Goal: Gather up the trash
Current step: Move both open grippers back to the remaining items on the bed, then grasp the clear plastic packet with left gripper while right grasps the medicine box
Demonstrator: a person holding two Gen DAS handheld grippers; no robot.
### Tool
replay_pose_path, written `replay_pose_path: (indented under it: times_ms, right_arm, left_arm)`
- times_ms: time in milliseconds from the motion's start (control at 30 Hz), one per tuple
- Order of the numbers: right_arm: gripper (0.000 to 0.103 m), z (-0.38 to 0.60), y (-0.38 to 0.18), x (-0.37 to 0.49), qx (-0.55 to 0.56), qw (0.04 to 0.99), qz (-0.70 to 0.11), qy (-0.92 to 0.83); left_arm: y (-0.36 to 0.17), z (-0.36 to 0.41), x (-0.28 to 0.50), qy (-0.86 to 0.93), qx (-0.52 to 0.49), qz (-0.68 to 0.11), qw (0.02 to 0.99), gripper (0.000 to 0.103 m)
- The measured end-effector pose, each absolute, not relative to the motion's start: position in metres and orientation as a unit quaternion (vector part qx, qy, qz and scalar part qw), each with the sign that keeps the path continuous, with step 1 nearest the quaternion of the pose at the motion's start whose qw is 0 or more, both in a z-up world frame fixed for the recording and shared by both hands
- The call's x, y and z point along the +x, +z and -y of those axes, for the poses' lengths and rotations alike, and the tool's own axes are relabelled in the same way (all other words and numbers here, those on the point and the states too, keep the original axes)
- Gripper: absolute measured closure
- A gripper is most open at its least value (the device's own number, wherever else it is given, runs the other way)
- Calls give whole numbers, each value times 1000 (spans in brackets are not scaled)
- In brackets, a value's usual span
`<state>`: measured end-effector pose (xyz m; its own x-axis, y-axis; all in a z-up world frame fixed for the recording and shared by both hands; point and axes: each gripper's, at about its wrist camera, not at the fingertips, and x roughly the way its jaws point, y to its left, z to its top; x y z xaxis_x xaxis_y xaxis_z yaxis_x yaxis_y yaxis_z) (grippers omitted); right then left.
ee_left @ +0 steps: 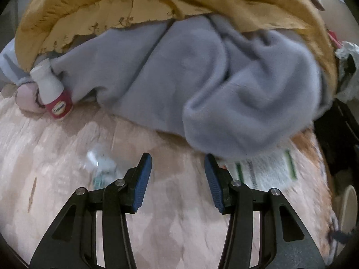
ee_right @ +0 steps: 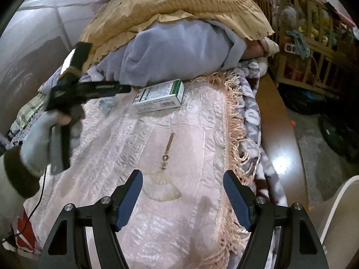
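Observation:
A white and green carton box (ee_right: 158, 98) lies on the pink bedspread (ee_right: 157, 157) just in front of a grey blanket (ee_right: 179, 53); it shows blurred in the left wrist view (ee_left: 264, 170). A small white bottle with a red label (ee_left: 55, 94) stands at the left against the grey blanket (ee_left: 202, 85). A crumpled clear plastic bottle (ee_left: 101, 165) lies blurred left of my left gripper (ee_left: 178, 163), which is open and empty. My right gripper (ee_right: 182, 179) is open and empty over the bedspread. The left tool (ee_right: 85, 92) shows in the right wrist view beside the box.
A mustard pillow (ee_right: 179, 6) lies on the grey blanket. A wooden crib (ee_right: 309, 44) full of items stands at the right. The bed's fringe (ee_right: 233, 112) and wooden side rail (ee_right: 278, 123) mark its right edge. A white bin rim (ee_right: 336, 213) is at lower right.

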<state>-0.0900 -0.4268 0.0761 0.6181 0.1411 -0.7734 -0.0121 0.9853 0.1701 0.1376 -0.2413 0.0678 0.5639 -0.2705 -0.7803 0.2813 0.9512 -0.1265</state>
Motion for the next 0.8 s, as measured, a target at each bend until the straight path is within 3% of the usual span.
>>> replay_pose_path:
  times_ms: [267,600,800]
  right_arm:
    - [31,435,71,-79,78,894,-439,41]
    - [31,450,78,-74,84,891,-447,-6]
    - [26,438,85,-55,110,890,-442,-5]
  left_arm:
    - [45,249,155,-183,-29,-463,867,56]
    - [49,263,48,-356,27,-482,800,56]
    - [72,220,30,-340,25,-463,818,56]
